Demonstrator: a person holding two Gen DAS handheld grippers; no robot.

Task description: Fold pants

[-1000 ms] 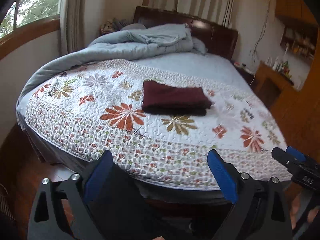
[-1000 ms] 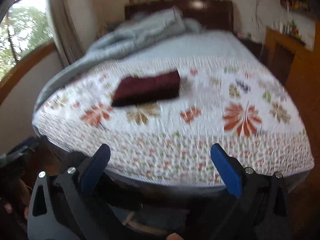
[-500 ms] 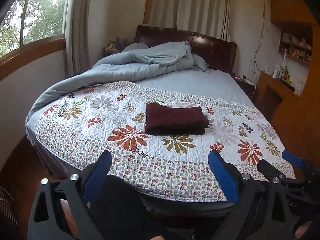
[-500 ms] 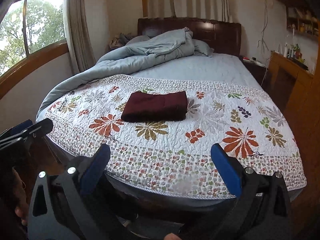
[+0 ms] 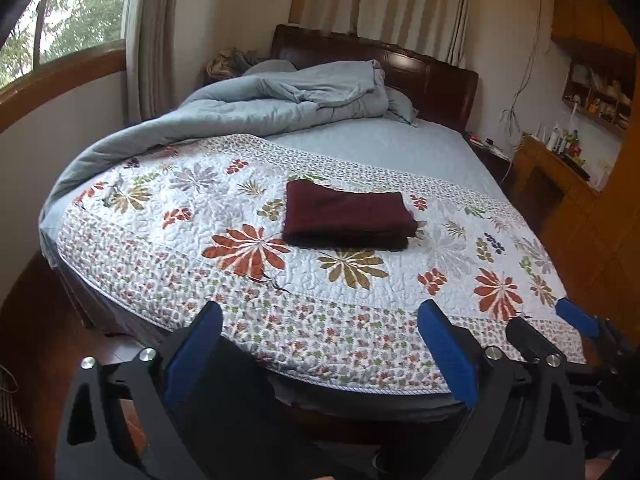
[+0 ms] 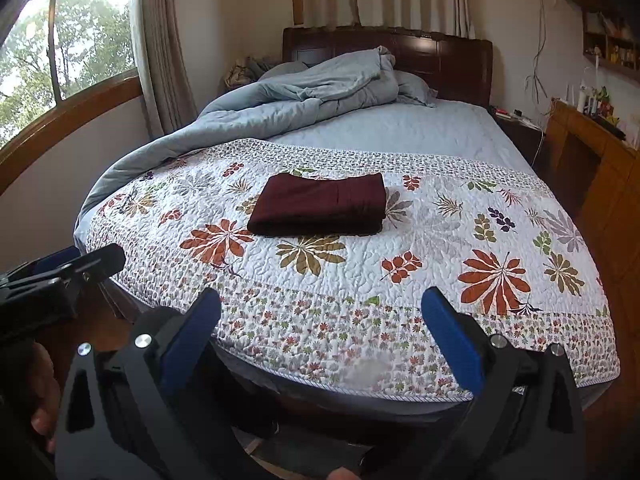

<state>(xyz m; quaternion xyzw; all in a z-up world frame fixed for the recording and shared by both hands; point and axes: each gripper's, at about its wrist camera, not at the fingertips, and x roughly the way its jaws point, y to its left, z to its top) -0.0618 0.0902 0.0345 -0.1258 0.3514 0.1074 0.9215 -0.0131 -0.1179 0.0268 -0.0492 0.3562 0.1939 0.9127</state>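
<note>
The pants [image 5: 347, 218] are seen folded into a compact stack on the quilt [image 5: 360, 280], well ahead of the left gripper [image 5: 320, 344] and right gripper [image 6: 320, 332], both held apart and empty, the folding judged done.

A neatly folded dark maroon pair of pants [image 6: 320, 205] lies on the white floral quilted bedspread [image 6: 440, 248]. The right blue-padded tongs [image 6: 320, 332] hang spread apart, empty, beyond the bed's foot edge, well apart from the pants.

left tongs [image 5: 320, 344]: spread wide, empty | right tongs [image 6: 320, 336]: spread wide, empty
</note>
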